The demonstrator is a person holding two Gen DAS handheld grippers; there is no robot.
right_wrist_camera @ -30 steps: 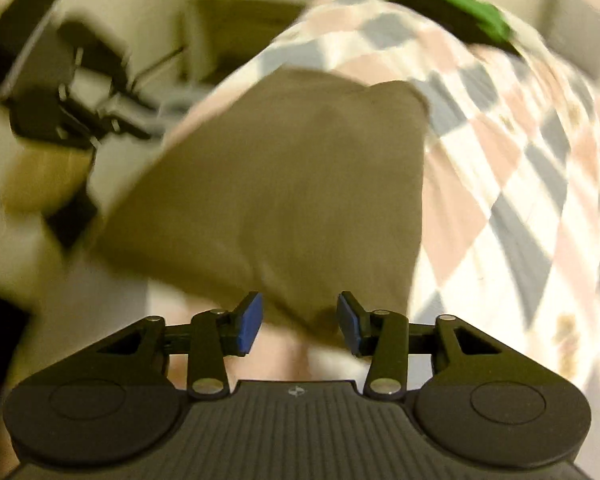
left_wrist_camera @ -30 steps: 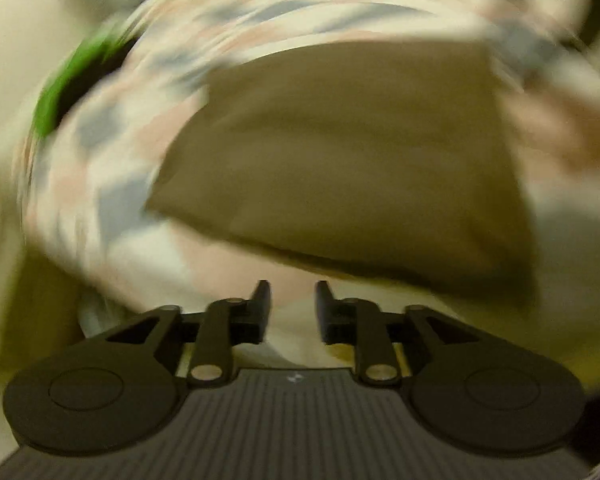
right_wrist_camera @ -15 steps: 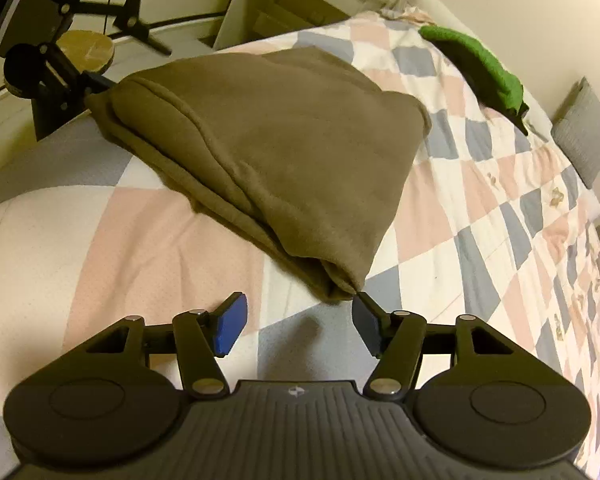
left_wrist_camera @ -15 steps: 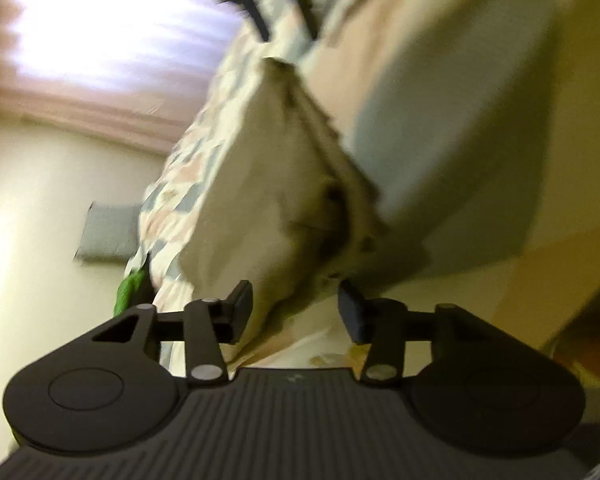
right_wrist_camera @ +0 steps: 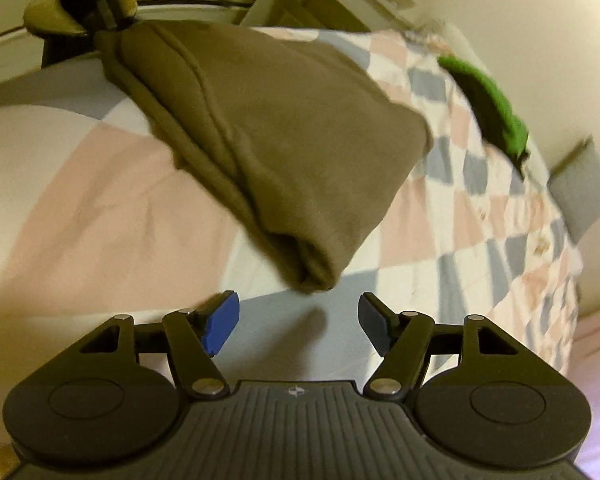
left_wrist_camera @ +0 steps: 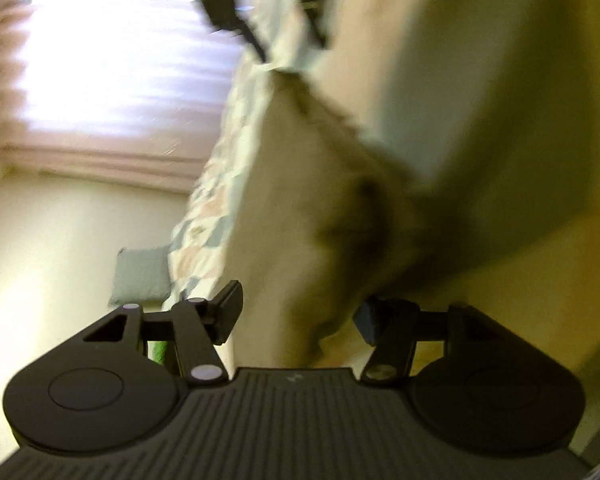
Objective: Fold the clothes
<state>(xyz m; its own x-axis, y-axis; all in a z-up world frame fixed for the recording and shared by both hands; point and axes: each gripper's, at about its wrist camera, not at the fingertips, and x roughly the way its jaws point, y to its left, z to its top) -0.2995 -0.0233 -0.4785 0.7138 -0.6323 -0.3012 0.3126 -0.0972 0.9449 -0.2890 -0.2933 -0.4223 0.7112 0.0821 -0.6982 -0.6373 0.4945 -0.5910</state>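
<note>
Olive-brown folded garment lies on the checked bed quilt, long axis running 10 to 5 o'clock, its near corner at 12 just beyond the wide-spread, empty right gripper; left gripper, also wide, straddles a blurred edge.

Folded garment on the quilt, ahead of the right gripper. Second garment farther right on it. Cushion beyond.

A bright window, cream wall, checked bedspread.
</note>
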